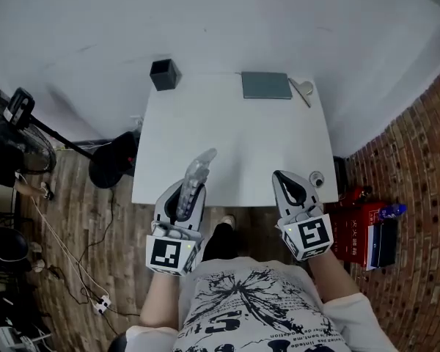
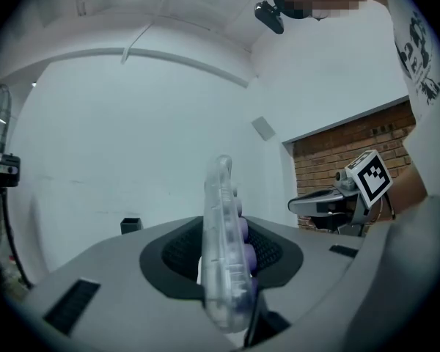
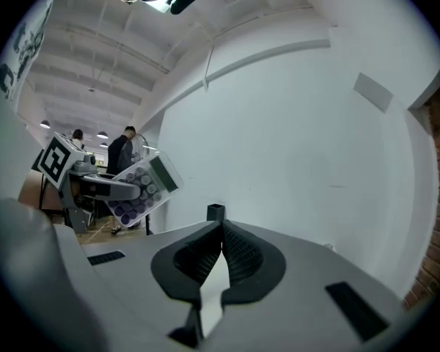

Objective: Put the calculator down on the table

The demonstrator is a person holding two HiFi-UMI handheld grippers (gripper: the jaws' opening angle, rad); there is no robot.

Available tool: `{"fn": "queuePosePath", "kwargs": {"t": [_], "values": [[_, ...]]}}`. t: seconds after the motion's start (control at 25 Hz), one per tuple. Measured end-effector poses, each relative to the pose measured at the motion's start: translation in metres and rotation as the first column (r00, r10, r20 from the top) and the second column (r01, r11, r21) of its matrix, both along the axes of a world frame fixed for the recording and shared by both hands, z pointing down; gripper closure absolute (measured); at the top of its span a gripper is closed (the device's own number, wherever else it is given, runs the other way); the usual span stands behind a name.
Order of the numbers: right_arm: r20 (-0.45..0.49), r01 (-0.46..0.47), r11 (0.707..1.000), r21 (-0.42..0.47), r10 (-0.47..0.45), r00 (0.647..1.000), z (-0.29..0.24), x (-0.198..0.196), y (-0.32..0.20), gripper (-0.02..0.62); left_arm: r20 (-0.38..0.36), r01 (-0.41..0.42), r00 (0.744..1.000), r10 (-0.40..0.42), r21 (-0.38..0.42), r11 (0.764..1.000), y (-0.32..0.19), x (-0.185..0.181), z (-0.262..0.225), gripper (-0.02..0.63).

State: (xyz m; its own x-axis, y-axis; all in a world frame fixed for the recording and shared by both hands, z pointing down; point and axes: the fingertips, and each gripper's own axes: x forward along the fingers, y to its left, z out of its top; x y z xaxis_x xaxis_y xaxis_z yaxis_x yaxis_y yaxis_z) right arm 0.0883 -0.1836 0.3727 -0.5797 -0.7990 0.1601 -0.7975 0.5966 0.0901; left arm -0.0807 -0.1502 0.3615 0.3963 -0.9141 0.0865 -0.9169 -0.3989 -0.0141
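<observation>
Left gripper (image 1: pixel 189 191) clamped on clear calculator (image 1: pixel 200 167) with purple keys, held edge-up in the air over near edge of white table (image 1: pixel 227 134), not touching it. Right gripper (image 1: pixel 282 177) jaws together, empty, at same edge. Black pen holder (image 1: pixel 163 74) and grey notebook (image 1: pixel 266 85) at far edge

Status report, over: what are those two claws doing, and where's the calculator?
Left gripper shut on clear calculator, above table near edge. Right gripper shut, empty. Notebook, black holder far back, out of the way.
</observation>
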Motion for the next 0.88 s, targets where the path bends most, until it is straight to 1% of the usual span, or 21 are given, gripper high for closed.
{"fn": "queuePosePath", "kwargs": {"t": [0.08, 0.16, 0.24, 0.44, 0.64, 0.76, 0.88], "values": [[-0.004, -0.018, 1.000, -0.015, 0.018, 1.000, 0.005, -0.003, -0.027, 0.580, -0.009, -0.023, 1.000, 0.023, -0.004, 1.000, -0.030, 0.001, 0.004, 0.463], [-0.012, -0.031, 0.999, -0.032, 0.031, 0.999, 0.012, -0.007, -0.050, 0.580, 0.016, -0.048, 0.999, 0.049, -0.033, 0.998, -0.056, 0.000, 0.014, 0.463], [-0.023, -0.039, 0.998, -0.046, 0.038, 0.999, 0.020, -0.012, -0.072, 0.581, 0.017, -0.061, 0.998, 0.062, -0.064, 0.996, -0.081, -0.002, 0.023, 0.463], [-0.027, -0.056, 0.993, -0.099, 0.053, 0.998, 0.050, -0.017, -0.120, 0.580, -0.040, -0.064, 0.997, 0.059, -0.150, 0.987, -0.134, -0.005, 0.064, 0.463], [-0.029, -0.066, 0.981, -0.184, 0.062, 0.998, 0.088, -0.023, -0.146, 0.580, -0.056, -0.078, 0.996, 0.066, -0.266, 0.961, -0.159, -0.004, 0.118, 0.463], [-0.041, -0.068, 0.974, -0.218, 0.061, 0.997, 0.109, -0.030, -0.161, 0.580, -0.070, -0.083, 0.996, 0.063, -0.326, 0.942, -0.171, -0.007, 0.148, 0.463], [-0.049, -0.071, 0.967, -0.245, 0.060, 0.997, 0.127, -0.032, -0.170, 0.580, -0.100, -0.083, 0.994, 0.049, -0.377, 0.923, -0.181, -0.006, 0.171, 0.463]]}}
